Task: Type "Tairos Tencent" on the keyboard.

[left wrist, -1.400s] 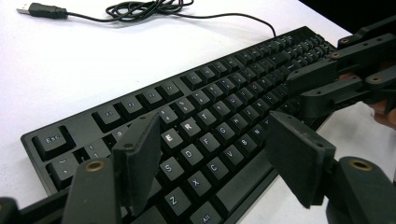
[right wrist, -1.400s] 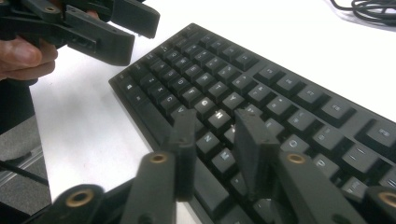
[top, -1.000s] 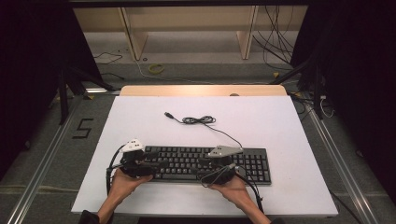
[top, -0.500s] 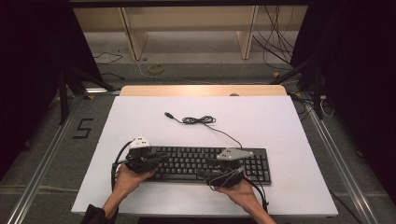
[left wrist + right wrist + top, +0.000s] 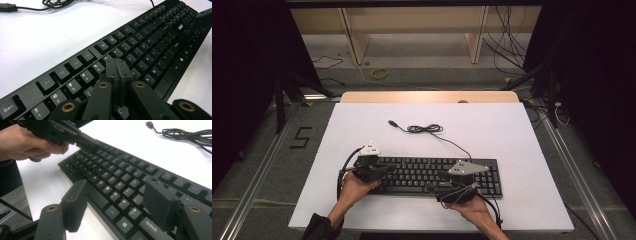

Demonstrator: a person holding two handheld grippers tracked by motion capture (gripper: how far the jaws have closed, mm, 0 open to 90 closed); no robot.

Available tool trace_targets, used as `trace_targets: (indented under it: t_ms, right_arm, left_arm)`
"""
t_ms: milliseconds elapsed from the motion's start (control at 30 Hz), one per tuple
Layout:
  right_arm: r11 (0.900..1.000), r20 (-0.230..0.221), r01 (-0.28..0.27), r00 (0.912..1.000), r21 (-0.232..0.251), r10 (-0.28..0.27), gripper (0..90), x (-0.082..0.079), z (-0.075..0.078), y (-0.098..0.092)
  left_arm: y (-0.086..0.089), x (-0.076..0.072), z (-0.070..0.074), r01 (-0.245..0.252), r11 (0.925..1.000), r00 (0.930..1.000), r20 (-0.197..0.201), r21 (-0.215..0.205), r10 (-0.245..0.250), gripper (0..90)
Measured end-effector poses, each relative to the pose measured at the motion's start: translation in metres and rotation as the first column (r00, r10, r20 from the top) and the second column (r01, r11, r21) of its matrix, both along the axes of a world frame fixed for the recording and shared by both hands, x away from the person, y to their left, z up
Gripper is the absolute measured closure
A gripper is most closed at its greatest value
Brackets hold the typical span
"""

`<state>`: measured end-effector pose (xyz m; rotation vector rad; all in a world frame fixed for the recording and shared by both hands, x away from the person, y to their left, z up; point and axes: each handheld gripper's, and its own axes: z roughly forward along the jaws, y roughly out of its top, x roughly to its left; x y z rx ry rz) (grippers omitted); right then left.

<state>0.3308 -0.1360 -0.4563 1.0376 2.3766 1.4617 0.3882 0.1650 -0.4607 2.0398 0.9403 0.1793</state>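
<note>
Probably stiff, light and slick-topped, the keyboard (image 5: 432, 175) lies flat under both tongs, best taken by its edges: left gripper (image 5: 117, 68) shut empty over the keys, right gripper (image 5: 116, 203) just opening, nothing between.

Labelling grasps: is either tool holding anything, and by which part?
Nothing held. Left tool shut, empty, over the keyboard; right tool open above its keys.

White table (image 5: 512, 130) carries a black keyboard (image 5: 422, 175); its cable (image 5: 424, 129) lies coiled
</note>
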Motion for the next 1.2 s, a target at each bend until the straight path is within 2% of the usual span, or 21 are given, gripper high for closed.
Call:
trace_targets:
  t_ms: [267,800,900,1000,1133,1200]
  right_arm:
    - [1.000,0.010,0.005,0.9999,-0.003,-0.005,35.6,-0.003,-0.001,-0.001]
    - [1.000,0.018,0.008,0.9998,-0.001,-0.008,35.5,-0.007,0.000,-0.006]
    - [1.000,0.017,0.007,0.9998,-0.002,-0.007,35.5,-0.007,-0.001,-0.006]
    - [1.000,0.017,0.006,0.9998,-0.002,-0.006,35.5,-0.008,-0.001,-0.005]
    - [1.000,0.018,0.004,0.9998,-0.002,-0.004,35.6,-0.009,0.000,-0.006]
    - [1.000,0.020,0.004,0.9998,0.000,-0.004,35.6,-0.009,0.000,-0.006]
  left_arm:
    - [-0.012,0.004,-0.002,0.029,0.9992,0.9994,-0.017,0.026,-0.029,89.4]
    - [-0.023,0.011,-0.012,0.031,0.9942,0.9988,-0.041,0.103,-0.027,89.4]
    - [-0.023,0.012,-0.015,0.030,0.9940,0.9984,-0.050,0.105,-0.025,89.6]
    - [-0.026,0.009,-0.015,0.030,0.9925,0.9992,-0.030,0.119,-0.026,89.7]
    - [-0.025,0.010,-0.015,0.014,0.9947,0.9991,-0.040,0.102,-0.009,89.7]
    - [-0.026,0.009,-0.014,0.013,0.9940,0.9994,-0.033,0.108,-0.009,89.5]
